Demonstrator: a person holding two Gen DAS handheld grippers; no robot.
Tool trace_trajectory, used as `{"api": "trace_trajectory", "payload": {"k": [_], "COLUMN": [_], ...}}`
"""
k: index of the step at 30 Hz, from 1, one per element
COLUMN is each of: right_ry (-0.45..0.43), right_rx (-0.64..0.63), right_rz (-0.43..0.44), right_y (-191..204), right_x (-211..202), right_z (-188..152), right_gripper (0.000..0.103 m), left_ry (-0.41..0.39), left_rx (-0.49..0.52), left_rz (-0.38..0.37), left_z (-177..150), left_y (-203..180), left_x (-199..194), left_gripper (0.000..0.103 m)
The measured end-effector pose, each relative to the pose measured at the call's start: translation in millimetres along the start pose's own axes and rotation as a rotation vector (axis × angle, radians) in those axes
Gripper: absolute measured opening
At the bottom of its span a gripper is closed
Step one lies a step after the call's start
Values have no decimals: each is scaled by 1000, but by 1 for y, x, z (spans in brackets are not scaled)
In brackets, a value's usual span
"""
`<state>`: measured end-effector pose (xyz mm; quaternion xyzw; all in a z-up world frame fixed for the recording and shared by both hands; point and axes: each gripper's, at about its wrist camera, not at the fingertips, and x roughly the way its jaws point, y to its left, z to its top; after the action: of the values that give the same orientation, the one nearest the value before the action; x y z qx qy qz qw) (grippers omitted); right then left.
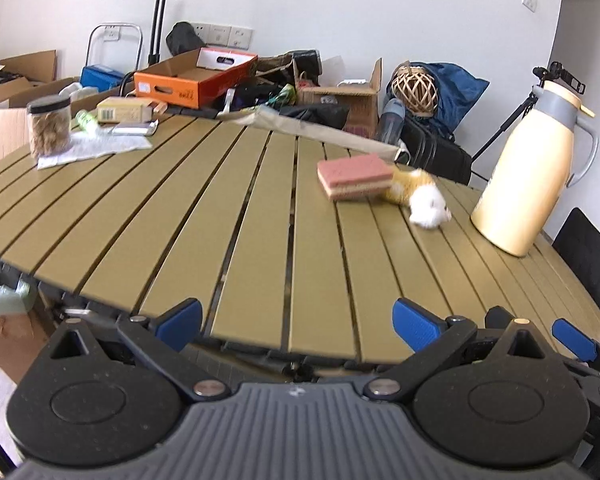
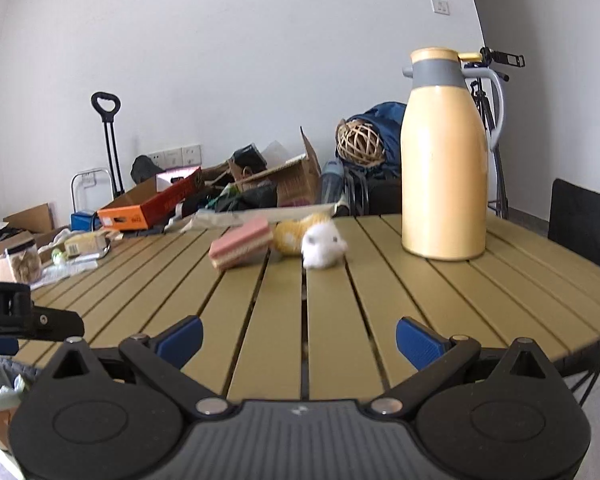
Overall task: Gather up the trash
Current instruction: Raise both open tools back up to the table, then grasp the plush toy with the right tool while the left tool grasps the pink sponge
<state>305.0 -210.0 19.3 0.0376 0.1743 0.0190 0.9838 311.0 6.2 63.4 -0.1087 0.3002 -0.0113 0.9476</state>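
Observation:
A pink and beige sponge [image 1: 355, 176] lies on the slatted olive table [image 1: 220, 216], touching a yellow and white plush toy [image 1: 420, 196]. Both show in the right wrist view, the sponge [image 2: 242, 242] left of the toy [image 2: 314, 240]. At the far left lie a crumpled paper sheet [image 1: 96, 148], a small green item [image 1: 86, 119] and a flat box [image 1: 124, 110]. My left gripper [image 1: 298, 320] is open and empty at the table's near edge. My right gripper [image 2: 300, 338] is open and empty, over the near edge, well short of the sponge.
A tall cream thermos jug [image 1: 536, 168] stands at the right [image 2: 444, 160]. A jar of snacks [image 1: 48, 126] stands at the far left. Behind the table are cardboard boxes [image 1: 188, 80], bags, a trolley handle [image 1: 158, 12] and a tripod. A black chair [image 2: 584, 220] is at right.

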Motion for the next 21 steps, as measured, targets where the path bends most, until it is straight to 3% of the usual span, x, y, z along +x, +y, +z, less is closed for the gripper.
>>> {"api": "trace_trajectory", "payload": {"k": [16,21], "right_ry": [76,157], "right_rx": [-78,-152], "right_rz": [5,-12], "right_y": [5,4], "right_x": [117,168], "right_z": [67,78], "right_gripper": [103,103], "left_ry": [-20,-20], "left_rx": [40,41], "left_rz": [16,20], "left_z": [64,85], "left_y": [-13,-21], "left_x": [53,78], "left_gripper": [103,103]}}
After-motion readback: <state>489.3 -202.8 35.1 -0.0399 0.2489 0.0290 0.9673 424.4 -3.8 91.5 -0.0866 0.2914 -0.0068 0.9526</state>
